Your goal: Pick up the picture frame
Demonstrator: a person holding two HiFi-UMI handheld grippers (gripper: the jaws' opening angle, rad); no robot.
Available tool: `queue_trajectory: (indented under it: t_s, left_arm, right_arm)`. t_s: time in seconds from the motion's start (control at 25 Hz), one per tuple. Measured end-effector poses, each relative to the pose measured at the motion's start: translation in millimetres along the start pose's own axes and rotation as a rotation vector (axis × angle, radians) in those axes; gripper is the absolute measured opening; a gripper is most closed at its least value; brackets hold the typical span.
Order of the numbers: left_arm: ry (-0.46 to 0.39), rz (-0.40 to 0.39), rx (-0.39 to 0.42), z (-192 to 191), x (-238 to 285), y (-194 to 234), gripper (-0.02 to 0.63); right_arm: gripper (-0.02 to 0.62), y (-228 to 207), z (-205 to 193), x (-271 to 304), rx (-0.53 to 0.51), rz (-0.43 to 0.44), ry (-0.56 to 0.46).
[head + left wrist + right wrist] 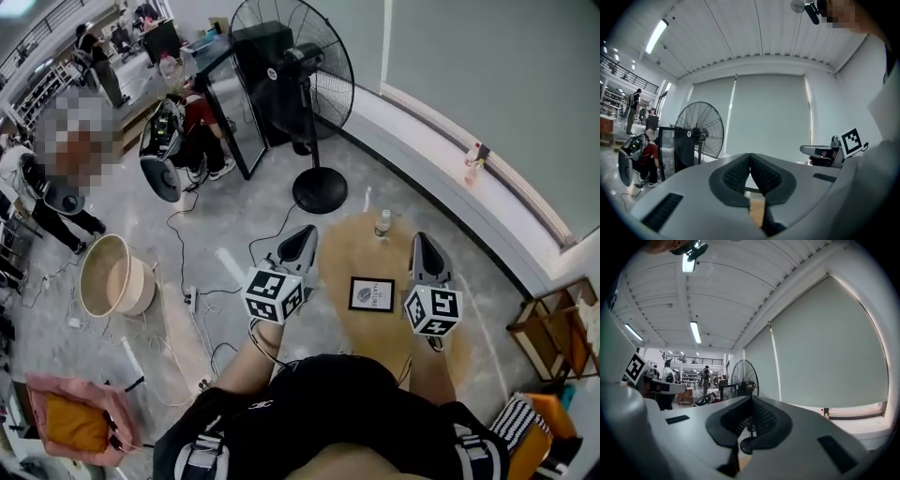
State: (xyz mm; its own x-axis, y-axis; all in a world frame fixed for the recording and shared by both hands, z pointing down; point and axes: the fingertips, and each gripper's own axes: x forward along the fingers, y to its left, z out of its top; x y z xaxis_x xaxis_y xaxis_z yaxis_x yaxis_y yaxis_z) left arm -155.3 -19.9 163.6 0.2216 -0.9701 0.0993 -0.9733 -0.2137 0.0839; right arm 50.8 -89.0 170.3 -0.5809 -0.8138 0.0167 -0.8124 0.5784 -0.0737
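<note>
A small black picture frame (371, 293) with a white print lies flat on a round wooden table (349, 246), between my two grippers in the head view. My left gripper (305, 232) hovers to its left, jaws shut and empty, pointing roughly level toward the fan. To the frame's right my right gripper (420, 240) is held the same way, shut with nothing in it. In the left gripper view the left gripper (750, 155) has its pads pressed together; the right gripper view shows the right gripper (751, 400) closed too. The frame is in neither gripper view.
A small bottle (382, 222) stands at the table's far edge. A big black floor fan (302, 84) rises just beyond, with cables on the floor (202, 309). A tan tub (112, 276) sits left, a wooden rack (553, 333) right. People work in the background.
</note>
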Motion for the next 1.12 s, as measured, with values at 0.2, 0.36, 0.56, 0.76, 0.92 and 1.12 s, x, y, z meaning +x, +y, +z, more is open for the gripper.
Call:
queue_trajectory:
  t_s: [0.2,0.36,0.56,0.76,0.92,1.12]
  left_arm:
    - [0.042,-0.046,0.008,-9,54,-11,0.021]
    - [0.084,-0.101,0.001,-26,85,-12,0.021]
    - [0.114,-0.174,0.029,-25,127,-9,0.021]
    - [0.125,-0.238,0.028,-25,149,-12,0.021]
    - [0.128,-0.266,0.035,-24,160,-10,0.021]
    - [0.138,-0.285,0.033,-28,171,-8,0.021]
  right_arm:
    - [0.017,-52,-13,19,0.012,-0.057,0.036]
    - [0.017,-71,-28,24,0.026,-0.104,0.058]
    - [0.017,-95,-33,36,0.047,-0.18,0.071]
    - [0.017,-105,-32,45,0.035,-0.224,0.073]
    - [0.017,-111,-34,52,0.051,-0.252,0.069]
    - [0.017,-116,-45,58,0.071,-0.265,0.087]
